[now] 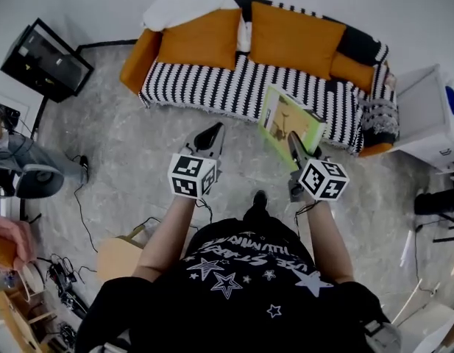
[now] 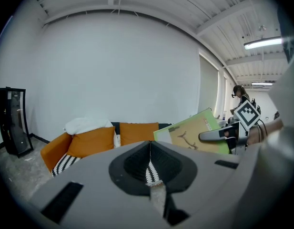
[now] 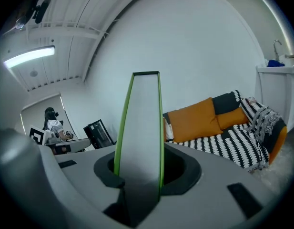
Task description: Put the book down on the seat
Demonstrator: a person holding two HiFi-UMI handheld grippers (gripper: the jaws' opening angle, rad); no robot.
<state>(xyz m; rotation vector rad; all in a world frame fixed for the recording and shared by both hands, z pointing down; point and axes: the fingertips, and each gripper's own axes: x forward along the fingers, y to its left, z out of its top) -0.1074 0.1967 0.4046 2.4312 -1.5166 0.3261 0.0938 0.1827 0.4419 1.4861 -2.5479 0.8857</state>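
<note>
A thin book (image 1: 289, 123) with a green cover stands upright in my right gripper (image 1: 296, 151), which is shut on its lower edge. It hangs over the floor just in front of the black-and-white striped sofa seat (image 1: 212, 87). In the right gripper view the book (image 3: 143, 128) rises edge-on from between the jaws, with the seat (image 3: 232, 140) behind it to the right. My left gripper (image 1: 210, 135) is shut and holds nothing, level with the right one and to its left. From the left gripper view the book (image 2: 194, 132) shows at right and the sofa (image 2: 65, 161) lies ahead.
Orange cushions (image 1: 201, 39) and a white blanket (image 1: 186, 7) lie along the sofa back. A black cabinet (image 1: 46, 59) stands at far left, a white unit (image 1: 433, 116) at right. Cables (image 1: 79, 197) trail over the floor, and a wooden stool (image 1: 122, 257) is by my left side.
</note>
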